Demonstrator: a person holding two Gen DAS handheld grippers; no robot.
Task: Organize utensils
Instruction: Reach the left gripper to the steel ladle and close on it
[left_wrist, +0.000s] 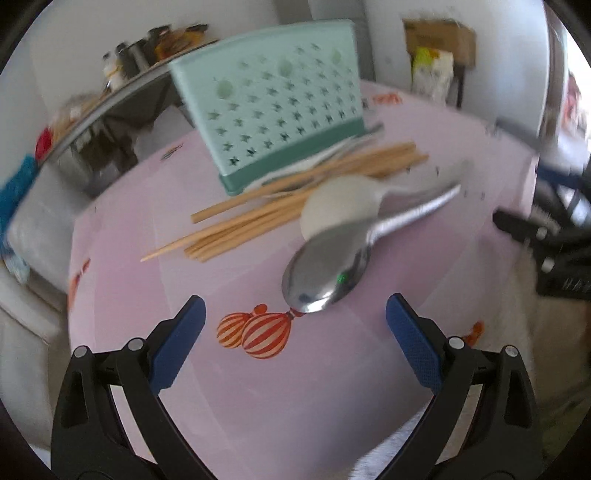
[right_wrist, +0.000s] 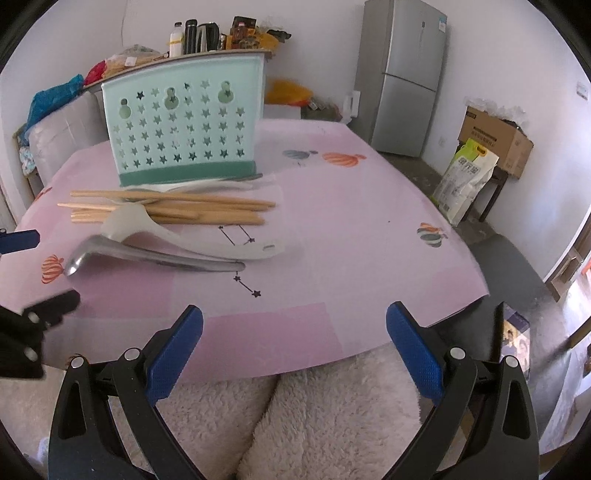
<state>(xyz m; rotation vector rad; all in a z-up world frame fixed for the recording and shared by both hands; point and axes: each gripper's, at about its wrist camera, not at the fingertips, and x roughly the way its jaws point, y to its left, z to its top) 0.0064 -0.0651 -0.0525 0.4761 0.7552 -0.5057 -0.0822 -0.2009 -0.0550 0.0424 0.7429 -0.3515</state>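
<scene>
While our left gripper (left_wrist: 295, 336) gapes wide, lower centre, below the steel spoon (left_wrist: 325, 269), only the right view shows the fridge (right_wrist: 402, 77); right gripper (right_wrist: 294, 338) likewise wide, empty, chopsticks (right_wrist: 166, 210) mid-left.

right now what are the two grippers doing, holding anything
Left gripper: jaws open, holding nothing, just short of the shiny metal spoon.
Right gripper: jaws open, holding nothing, over the near edge of the pink patterned tablecloth.
</scene>
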